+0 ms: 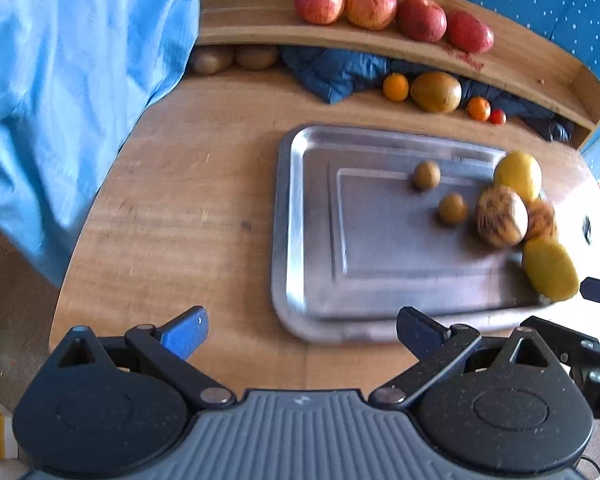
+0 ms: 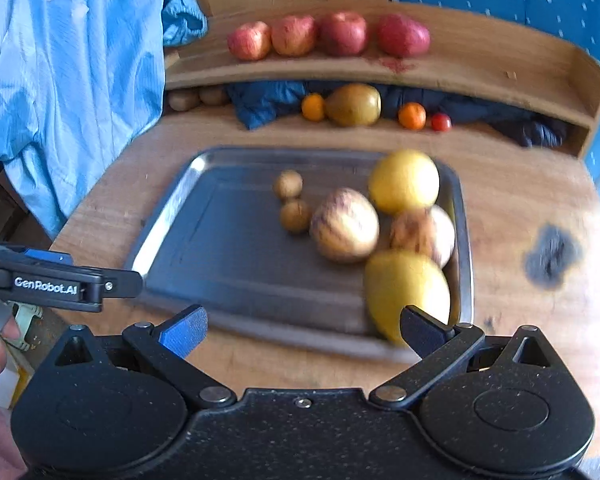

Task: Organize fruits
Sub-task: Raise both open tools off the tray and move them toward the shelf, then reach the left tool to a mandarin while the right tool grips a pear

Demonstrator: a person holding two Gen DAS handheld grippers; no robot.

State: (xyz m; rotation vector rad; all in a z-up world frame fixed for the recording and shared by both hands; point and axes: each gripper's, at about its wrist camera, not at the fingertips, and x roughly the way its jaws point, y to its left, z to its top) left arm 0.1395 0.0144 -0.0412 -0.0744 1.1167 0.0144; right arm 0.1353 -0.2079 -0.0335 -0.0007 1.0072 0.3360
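Crowding the right end of the metal tray (image 2: 168, 216) are the larger fruits: two yellow fruits (image 2: 404, 182), one at the far right corner and one at the near right rim, with two striped fruits (image 2: 344, 225) between them, all touching or nearly so. Two small brown fruits (image 2: 287, 184) sit just left of that cluster, and the tray's whole left half lies bare. The tray rests on a round wooden table (image 2: 512, 200) with open wood to its left and right. Behind it, a curved wooden shelf (image 2: 480, 64) carries four red apples (image 2: 342, 34) in a row; under its ledge sit oranges, a green-brown fruit and a small red one.

The right gripper (image 2: 302, 330) hovers over the tray's near edge, jaws wide apart and empty. The left gripper (image 1: 302, 330) hangs over the tray's near left corner, likewise spread and empty.
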